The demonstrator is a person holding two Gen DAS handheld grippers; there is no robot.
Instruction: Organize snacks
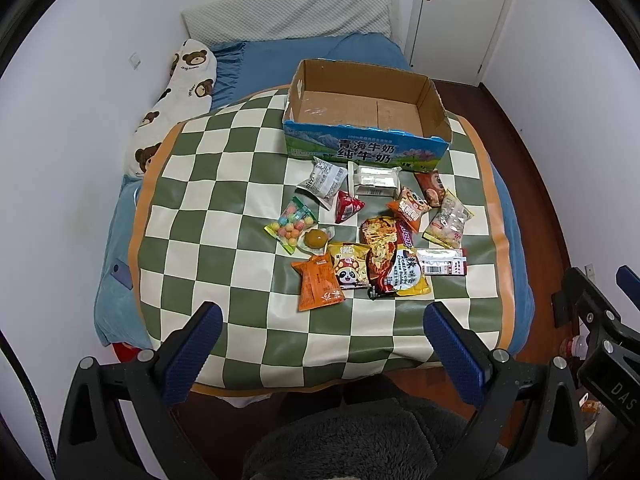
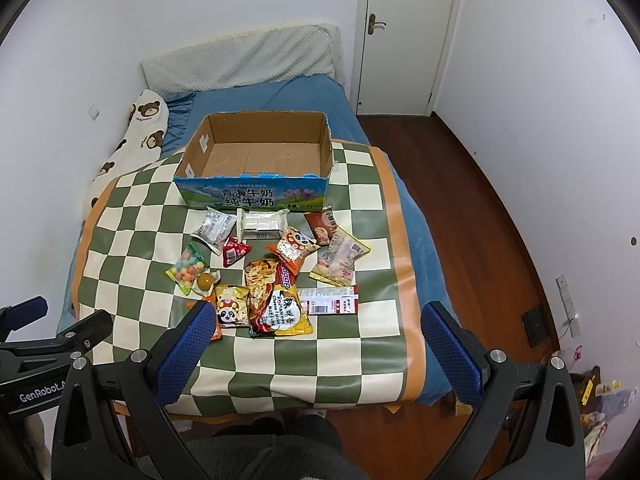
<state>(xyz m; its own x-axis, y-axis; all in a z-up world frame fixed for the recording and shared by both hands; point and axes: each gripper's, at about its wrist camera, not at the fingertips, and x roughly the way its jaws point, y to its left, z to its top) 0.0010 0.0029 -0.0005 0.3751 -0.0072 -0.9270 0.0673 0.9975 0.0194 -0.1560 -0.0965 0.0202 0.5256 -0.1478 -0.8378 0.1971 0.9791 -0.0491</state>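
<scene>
Several snack packets lie scattered on a green-and-cream checkered cloth [image 1: 224, 184] [image 2: 360, 344]. Among them are a bag of coloured balls [image 1: 291, 229] [image 2: 188, 268], an orange packet [image 1: 318, 285], a panda packet [image 1: 349, 266] [image 2: 231, 307], a red-and-yellow noodle bag [image 1: 394, 268] [image 2: 276, 304] and a silver packet [image 1: 376, 179] [image 2: 262, 223]. Behind them stands an empty open cardboard milk box [image 1: 360, 146] [image 2: 252, 196]. My left gripper [image 1: 322, 346] hangs open above the cloth's near edge. My right gripper [image 2: 318, 346] is open too, its left finger [image 2: 186, 344] covering part of the orange packet.
The cloth covers a bed with blue sheets [image 1: 280, 60], a bear-print pillow [image 1: 176, 108] [image 2: 136, 136] on the left and a grey pillow [image 1: 288, 12] at the head. A white door [image 2: 408, 36] and wooden floor [image 2: 472, 208] lie to the right. A person's grey fleece lap [image 1: 360, 440] is below.
</scene>
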